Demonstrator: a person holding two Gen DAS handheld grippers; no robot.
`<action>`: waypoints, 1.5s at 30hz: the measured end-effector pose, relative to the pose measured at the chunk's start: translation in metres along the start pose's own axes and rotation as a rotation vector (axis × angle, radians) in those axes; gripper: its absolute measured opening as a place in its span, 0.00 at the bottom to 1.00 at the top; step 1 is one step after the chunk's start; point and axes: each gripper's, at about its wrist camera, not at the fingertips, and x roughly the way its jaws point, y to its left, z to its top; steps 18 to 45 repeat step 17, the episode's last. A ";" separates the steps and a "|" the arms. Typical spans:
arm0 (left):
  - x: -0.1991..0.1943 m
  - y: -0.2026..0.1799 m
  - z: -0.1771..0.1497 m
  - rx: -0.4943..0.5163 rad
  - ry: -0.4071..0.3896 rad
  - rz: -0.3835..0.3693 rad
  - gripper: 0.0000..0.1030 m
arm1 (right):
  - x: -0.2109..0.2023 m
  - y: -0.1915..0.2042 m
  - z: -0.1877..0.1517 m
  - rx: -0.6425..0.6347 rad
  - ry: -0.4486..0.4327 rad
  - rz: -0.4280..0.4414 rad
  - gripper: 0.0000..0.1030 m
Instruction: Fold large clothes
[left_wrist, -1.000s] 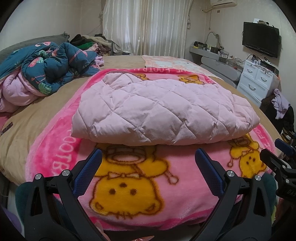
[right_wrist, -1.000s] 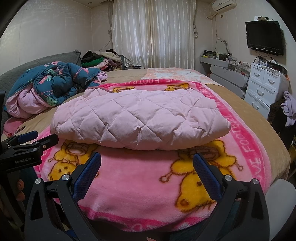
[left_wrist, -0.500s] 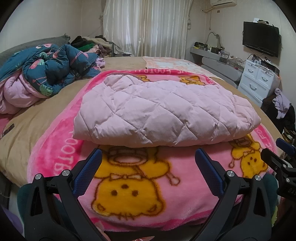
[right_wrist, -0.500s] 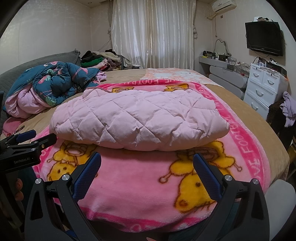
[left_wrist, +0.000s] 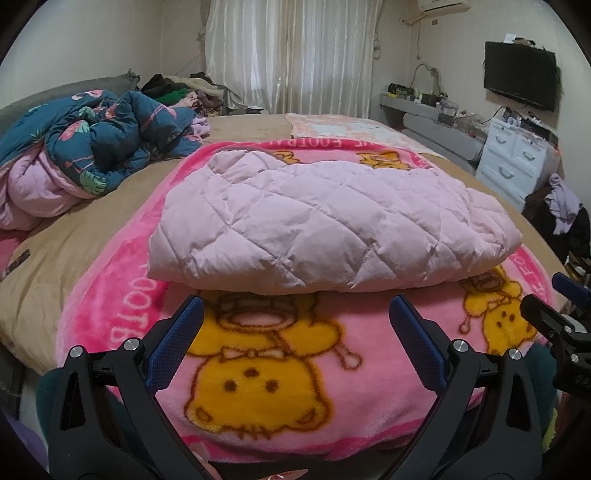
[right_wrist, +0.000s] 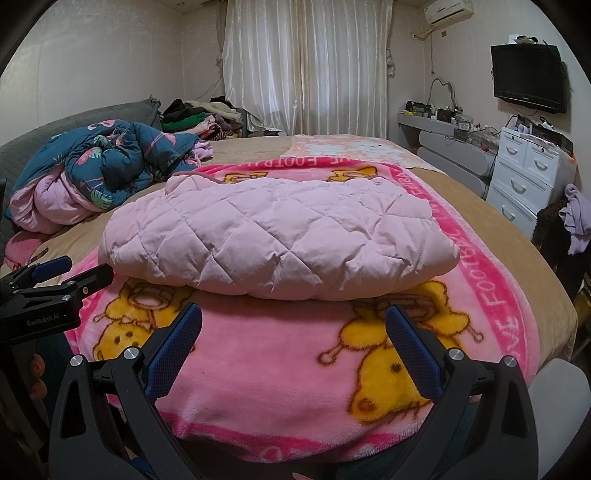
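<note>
One folded pink quilted jacket (left_wrist: 325, 225) lies on one pink cartoon blanket (left_wrist: 280, 373), just ahead of both grippers. The left gripper (left_wrist: 295, 332) and the right gripper (right_wrist: 293, 332) are each spread wide and hold nothing.

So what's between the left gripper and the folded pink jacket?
Only bare pink cartoon blanket separates the open left gripper from the quilted jacket, shown in the left wrist view.

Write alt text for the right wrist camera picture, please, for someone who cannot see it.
A folded pale pink quilted jacket lies on a bright pink cartoon blanket spread over a bed. In the foreground the right gripper has its blue-padded jaws open and empty; the left gripper shows at the left edge.
</note>
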 end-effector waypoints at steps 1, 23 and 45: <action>0.000 0.000 0.000 -0.001 -0.002 0.002 0.91 | 0.000 -0.001 0.000 -0.001 0.000 -0.001 0.96; 0.051 0.163 0.034 -0.240 0.082 0.314 0.91 | 0.011 -0.229 -0.034 0.332 0.049 -0.507 0.96; 0.051 0.163 0.034 -0.240 0.082 0.314 0.91 | 0.011 -0.229 -0.034 0.332 0.049 -0.507 0.96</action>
